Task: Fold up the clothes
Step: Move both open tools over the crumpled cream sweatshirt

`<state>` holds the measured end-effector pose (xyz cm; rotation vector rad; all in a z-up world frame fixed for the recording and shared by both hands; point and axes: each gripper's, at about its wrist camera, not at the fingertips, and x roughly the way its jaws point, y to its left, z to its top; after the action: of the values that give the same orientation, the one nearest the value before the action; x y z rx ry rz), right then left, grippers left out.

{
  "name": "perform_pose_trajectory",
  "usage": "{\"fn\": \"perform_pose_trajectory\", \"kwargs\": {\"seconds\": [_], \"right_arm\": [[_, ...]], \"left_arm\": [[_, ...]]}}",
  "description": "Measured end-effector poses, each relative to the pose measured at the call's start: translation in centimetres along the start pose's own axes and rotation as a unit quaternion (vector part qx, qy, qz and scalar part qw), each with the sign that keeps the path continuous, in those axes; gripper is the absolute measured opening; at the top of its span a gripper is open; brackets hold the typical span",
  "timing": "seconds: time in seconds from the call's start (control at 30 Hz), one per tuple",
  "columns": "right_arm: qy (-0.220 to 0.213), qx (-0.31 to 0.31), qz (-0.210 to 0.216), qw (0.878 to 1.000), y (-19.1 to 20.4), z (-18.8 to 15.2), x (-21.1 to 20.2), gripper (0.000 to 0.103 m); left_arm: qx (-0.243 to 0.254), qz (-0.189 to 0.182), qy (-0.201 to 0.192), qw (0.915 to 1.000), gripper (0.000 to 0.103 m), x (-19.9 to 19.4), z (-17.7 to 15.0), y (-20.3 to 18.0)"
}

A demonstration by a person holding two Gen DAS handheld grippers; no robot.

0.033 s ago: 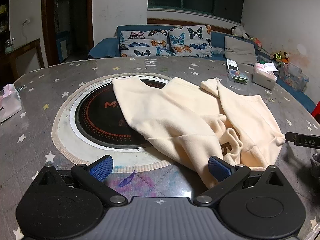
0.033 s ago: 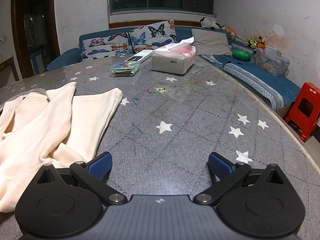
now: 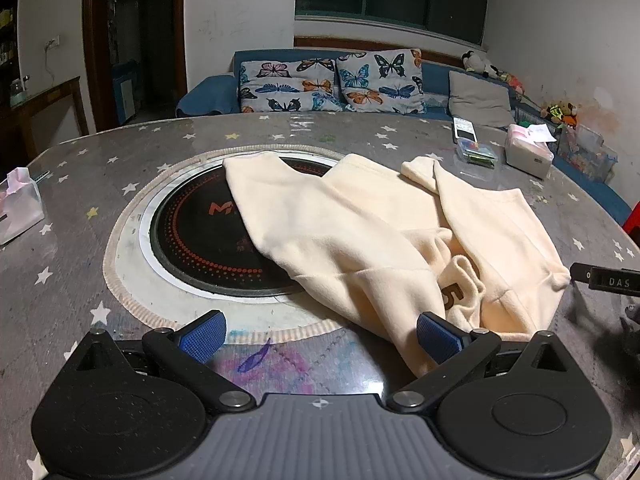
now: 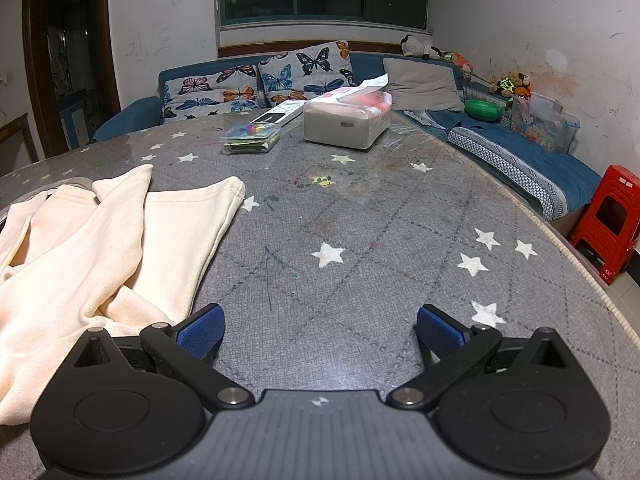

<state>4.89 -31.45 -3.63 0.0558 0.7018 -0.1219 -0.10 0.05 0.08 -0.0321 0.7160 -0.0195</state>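
Note:
A crumpled cream garment (image 3: 360, 240) with a brown "5" on it lies on the grey star-patterned table (image 3: 120, 152), partly over a black round hotplate (image 3: 200, 240). My left gripper (image 3: 320, 336) is open and empty, just short of the garment's near edge. Its right fingertip (image 3: 438, 338) is at the cloth's hem. In the right wrist view the garment (image 4: 100, 248) lies at the left. My right gripper (image 4: 320, 330) is open and empty over bare table, its left fingertip (image 4: 202, 330) beside the cloth. The right gripper's tip also shows in the left wrist view (image 3: 604, 278).
A tissue pack (image 4: 346, 118), a clear plastic box (image 4: 252, 138) and a remote (image 4: 278, 114) lie at the table's far side. A small pink-and-white pack (image 3: 18, 204) sits at the left edge. A blue sofa (image 4: 520, 148) and a red stool (image 4: 606, 220) stand beyond the table.

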Motion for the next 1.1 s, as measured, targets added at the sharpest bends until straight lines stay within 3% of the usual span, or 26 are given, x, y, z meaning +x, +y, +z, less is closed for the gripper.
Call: {"fn": "perform_pose_trajectory", "kwargs": {"seconds": [0.3,0.63,1.1], "right_arm": [[0.017,-0.012,0.039,0.999,1.1,-0.6,-2.1,0.103],[0.029,-0.075,0.085,0.993,4.0,-1.6,-5.1,0.103],[0.026,-0.113,0.107,0.988,6.5,-3.6,-8.9,0.103]], "left_arm": [[0.003,0.0,0.003,1.0,0.103,-0.1,-0.8,-0.1],[0.016,0.006,0.014,0.9997,0.103,-1.3,-0.8,-0.8],[0.023,0.006,0.015,0.9996,0.103,-2.7,-1.7,-1.5]]}}
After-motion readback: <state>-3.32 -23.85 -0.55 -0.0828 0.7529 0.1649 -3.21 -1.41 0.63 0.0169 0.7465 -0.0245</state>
